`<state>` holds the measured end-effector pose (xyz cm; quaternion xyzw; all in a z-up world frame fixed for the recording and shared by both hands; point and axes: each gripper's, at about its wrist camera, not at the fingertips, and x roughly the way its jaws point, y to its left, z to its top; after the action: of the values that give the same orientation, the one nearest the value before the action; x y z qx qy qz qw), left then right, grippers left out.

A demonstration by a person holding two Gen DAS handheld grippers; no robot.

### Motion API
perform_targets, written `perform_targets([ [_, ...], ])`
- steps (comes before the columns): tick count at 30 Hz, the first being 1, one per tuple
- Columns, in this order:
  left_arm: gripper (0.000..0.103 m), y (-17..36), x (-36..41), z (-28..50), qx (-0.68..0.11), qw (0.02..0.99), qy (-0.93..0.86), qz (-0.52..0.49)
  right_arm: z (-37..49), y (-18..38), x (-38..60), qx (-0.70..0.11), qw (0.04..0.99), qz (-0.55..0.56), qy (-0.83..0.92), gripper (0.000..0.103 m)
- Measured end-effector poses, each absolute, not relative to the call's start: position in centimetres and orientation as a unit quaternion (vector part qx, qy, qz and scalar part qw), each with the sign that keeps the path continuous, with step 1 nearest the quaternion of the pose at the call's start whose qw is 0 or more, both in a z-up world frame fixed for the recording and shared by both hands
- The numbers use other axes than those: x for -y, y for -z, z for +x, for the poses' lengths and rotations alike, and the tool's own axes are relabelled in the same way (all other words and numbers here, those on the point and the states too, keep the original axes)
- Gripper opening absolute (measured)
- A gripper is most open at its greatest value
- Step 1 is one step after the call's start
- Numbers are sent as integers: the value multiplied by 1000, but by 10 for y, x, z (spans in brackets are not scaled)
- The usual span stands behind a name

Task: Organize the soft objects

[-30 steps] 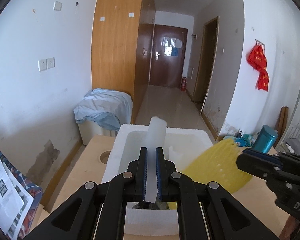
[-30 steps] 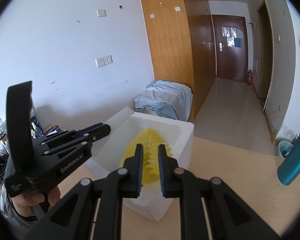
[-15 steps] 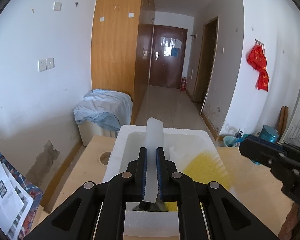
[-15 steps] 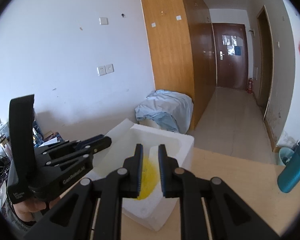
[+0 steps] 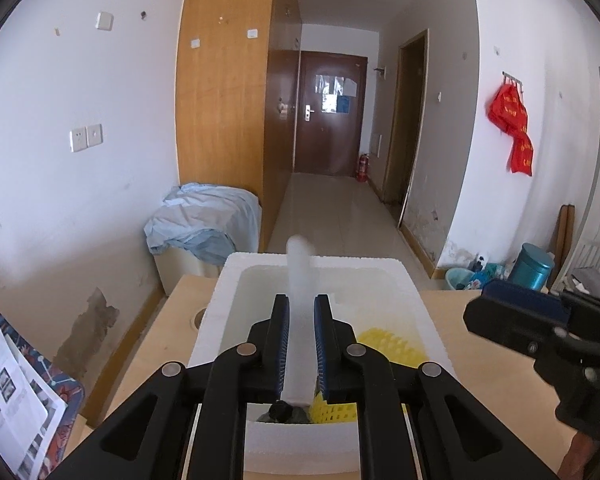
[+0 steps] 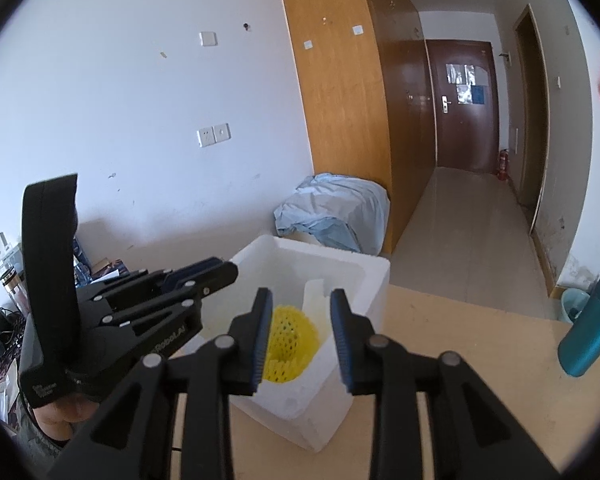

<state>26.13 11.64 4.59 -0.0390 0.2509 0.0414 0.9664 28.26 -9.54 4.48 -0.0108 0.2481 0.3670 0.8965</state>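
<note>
My left gripper is shut on a white foam strip and holds it above the white foam box. The strip sticks out forward past the fingertips. A yellow foam net lies inside the box, also seen in the right wrist view. My right gripper is open and empty just above the box's near wall, with the yellow net below between its fingers. The left gripper also shows in the right wrist view.
The box stands on a light wooden table. A teal bottle stands at the table's right. A magazine lies at the far left. A cloth-covered bin sits on the floor beyond the table.
My right gripper has opened and let go of the yellow net, which dropped into the box. The right gripper has drawn back. The left gripper still holds the white strip.
</note>
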Motion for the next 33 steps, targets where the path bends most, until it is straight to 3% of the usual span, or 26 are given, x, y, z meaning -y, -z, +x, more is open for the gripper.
perform_targets([
  [10,17,-44,-115,264,-254,966,-42,-36,280,-44,101,-247,897,-12,-367,34],
  [12,32,-44,-116,262,-254,966,-45,-34,280,-44,101,-246,896,-13,-368,34],
  [14,72,-45,-116,258,-246,967,-48,-38,279,-44,101,-246,896,-12,-369,34],
  [16,83,-49,-115,252,-229,971,-54,-37,278,-44,101,-246,896,-12,-370,34],
  [20,88,-50,-114,248,-231,971,-56,-32,277,-44,103,-246,895,-10,-371,34],
  [33,89,-53,-111,219,-225,972,-63,-31,266,-48,104,-241,896,-9,-373,34],
])
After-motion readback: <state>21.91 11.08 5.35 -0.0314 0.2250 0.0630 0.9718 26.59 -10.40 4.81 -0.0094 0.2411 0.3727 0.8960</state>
